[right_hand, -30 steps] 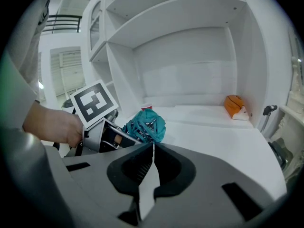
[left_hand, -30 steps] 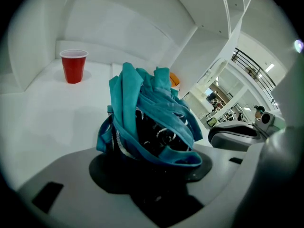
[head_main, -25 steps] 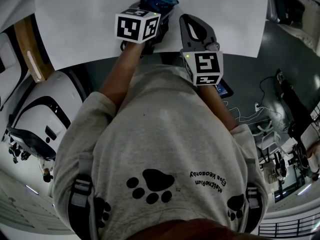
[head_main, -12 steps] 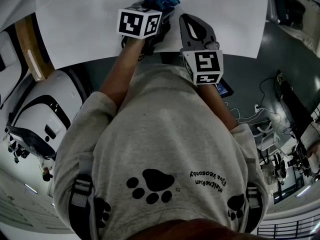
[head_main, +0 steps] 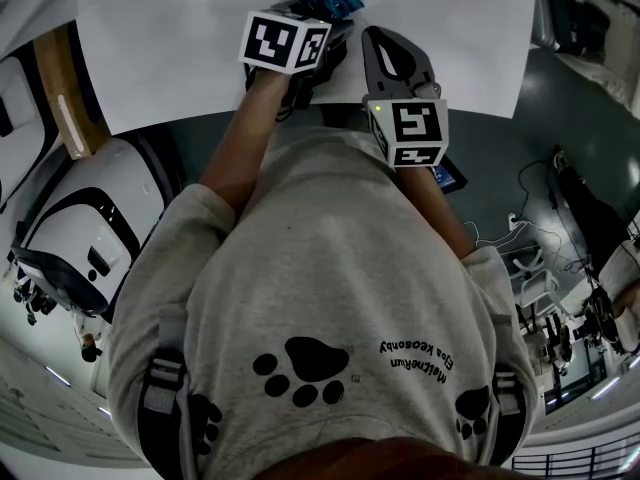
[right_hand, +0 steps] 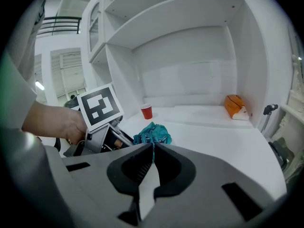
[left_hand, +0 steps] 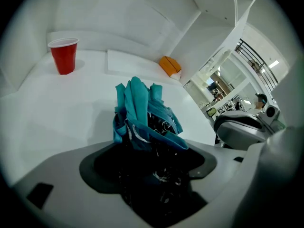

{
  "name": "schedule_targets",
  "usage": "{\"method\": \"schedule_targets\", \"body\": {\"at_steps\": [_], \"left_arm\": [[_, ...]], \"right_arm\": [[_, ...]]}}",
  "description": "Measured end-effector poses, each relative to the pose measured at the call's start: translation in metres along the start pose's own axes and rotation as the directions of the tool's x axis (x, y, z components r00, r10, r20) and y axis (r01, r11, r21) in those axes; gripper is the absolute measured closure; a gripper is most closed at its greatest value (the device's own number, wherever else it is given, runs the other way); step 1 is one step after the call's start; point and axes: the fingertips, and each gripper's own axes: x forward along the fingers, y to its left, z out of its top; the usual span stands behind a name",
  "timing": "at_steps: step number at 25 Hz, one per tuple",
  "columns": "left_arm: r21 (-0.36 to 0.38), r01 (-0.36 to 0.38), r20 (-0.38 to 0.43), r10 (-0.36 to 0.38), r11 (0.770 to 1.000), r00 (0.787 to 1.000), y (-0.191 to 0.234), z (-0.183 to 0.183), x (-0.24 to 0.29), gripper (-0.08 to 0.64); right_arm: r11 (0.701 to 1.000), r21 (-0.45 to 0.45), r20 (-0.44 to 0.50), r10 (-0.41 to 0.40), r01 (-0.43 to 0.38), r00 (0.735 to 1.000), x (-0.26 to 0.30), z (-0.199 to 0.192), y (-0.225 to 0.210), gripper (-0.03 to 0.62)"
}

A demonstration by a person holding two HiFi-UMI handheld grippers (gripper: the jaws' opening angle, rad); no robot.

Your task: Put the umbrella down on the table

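Left gripper: fingers have just been opening and now stand wide apart, with the folded teal umbrella still sitting between them. We read this as the release. Right gripper: fingers together, nothing in them, parked just beside the left one.

The umbrella is on or just over the counter, in from the near edge, roughly mid-width, bunched canopy pointing away from us. We can't tell whether its full weight is down yet.

Risks, biggest first:
- If it isn't fully seated, the release lets it tip or roll. It's a rolled shape on a smooth top, so it could travel toward the near edge and drop to the floor.
- Loose fabric folds lie in the left gripper's throat. If we pull back at an angle, a fold may catch on a finger and drag the umbrella along.
- The right gripper is close enough to nudge it on any sideways move.

Surroundings:
- Open hall off the counter's right edge, with a railing and machinery.
- White shelf unit over the back edge.
- The counter is plain white, matte and mostly bare.
- Orange item near the far right corner.
- Red cup near the far left corner.

Both are well apart from the umbrella.
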Motion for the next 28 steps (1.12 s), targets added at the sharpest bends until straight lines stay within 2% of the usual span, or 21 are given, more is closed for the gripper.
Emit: {"method": "schedule_targets", "body": {"at_steps": [9,14,24,25,27,28], "left_arm": [[0.013,-0.009,0.034,0.009,1.000,0.999,-0.006,0.004,-0.030,0.227],[0.081,-0.031,0.062,0.026,0.996,0.998,-0.010,0.000,-0.056,0.227],[0.200,-0.030,0.172,-0.005,0.979,0.985,-0.038,-0.004,-0.100,0.232],[0.207,-0.039,0.189,-0.001,0.978,0.982,-0.041,-0.004,-0.104,0.255],[0.211,-0.064,0.225,0.015,0.975,0.974,-0.044,-0.004,-0.113,0.410],[0.210,-0.069,0.236,0.018,0.975,0.972,-0.046,-0.006,-0.116,0.436]], "right_arm": [[1.000,-0.020,0.038,-0.011,0.012,0.999,-0.012,0.016,0.004,0.558],[0.999,-0.045,0.070,-0.019,0.022,0.997,-0.021,0.025,0.018,0.558],[0.994,-0.098,0.128,-0.025,0.038,0.991,-0.051,0.042,0.039,0.558],[0.994,-0.105,0.133,-0.026,0.040,0.991,-0.055,0.043,0.041,0.558],[0.992,-0.118,0.149,-0.029,0.047,0.988,-0.062,0.045,0.044,0.558],[0.991,-0.125,0.160,-0.031,0.051,0.987,-0.066,0.047,0.046,0.558]]}}
